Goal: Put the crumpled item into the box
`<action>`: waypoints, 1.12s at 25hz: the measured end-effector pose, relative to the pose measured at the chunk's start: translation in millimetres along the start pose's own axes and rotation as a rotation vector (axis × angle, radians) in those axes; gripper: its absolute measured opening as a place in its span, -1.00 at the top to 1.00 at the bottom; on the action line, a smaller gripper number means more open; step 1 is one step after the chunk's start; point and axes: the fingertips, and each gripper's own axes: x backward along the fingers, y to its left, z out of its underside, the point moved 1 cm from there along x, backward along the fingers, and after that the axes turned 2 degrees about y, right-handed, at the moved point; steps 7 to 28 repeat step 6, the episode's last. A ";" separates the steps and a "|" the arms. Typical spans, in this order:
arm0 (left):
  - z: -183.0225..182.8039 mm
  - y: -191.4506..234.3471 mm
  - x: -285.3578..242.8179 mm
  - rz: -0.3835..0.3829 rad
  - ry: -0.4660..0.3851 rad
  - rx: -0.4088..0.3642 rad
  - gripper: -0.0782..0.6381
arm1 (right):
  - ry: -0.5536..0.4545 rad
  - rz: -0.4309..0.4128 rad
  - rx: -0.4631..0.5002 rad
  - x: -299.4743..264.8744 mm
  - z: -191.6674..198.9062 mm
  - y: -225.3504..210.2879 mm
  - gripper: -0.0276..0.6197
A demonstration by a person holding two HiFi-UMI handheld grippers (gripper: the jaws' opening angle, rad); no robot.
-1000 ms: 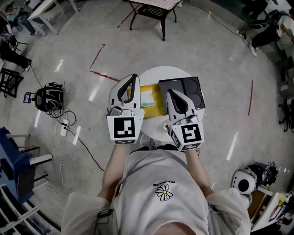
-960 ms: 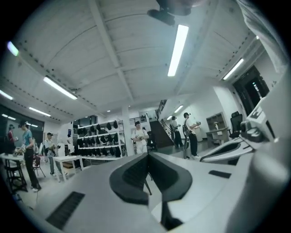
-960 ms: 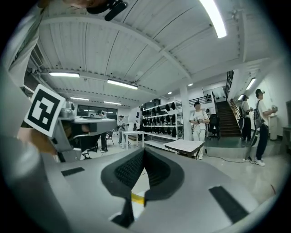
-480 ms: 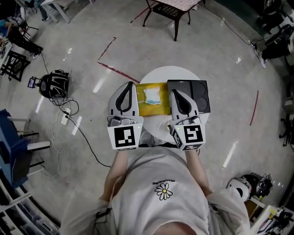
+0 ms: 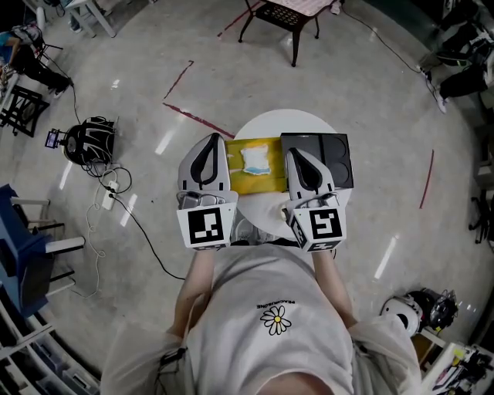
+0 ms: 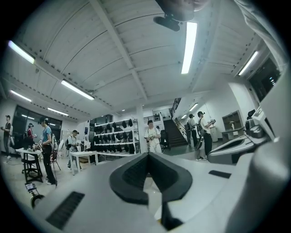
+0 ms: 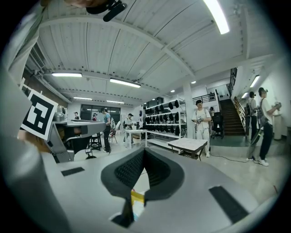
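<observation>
A crumpled white and pale-blue item lies on a flat yellow thing on the small round white table. To its right stands a black box with round hollows. My left gripper is held over the table's left edge, left of the crumpled item. It is shut and has nothing in it. My right gripper hovers over the seam between the yellow thing and the black box, also shut and holding nothing. Both point up and outward into the room. A strip of yellow shows under the right jaws.
A black metal-legged table stands beyond the round one. A dark bag with cables lies on the floor at left, and red tape lines mark the floor. Several people stand far off by shelves and a staircase.
The head view has shifted, so the table sits slightly higher and to the right. The crumpled item, half hidden by the left gripper before, now shows between the grippers. Both stay shut.
</observation>
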 end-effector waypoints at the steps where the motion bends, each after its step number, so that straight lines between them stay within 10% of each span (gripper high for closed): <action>1: 0.0 0.5 0.0 -0.002 0.000 0.002 0.78 | 0.000 0.001 0.000 0.3 -0.1 -0.3 0.91; 28: 1.8 0.0 -0.7 -0.009 0.003 0.008 0.78 | 0.002 0.002 0.001 1.7 2.1 -3.2 0.91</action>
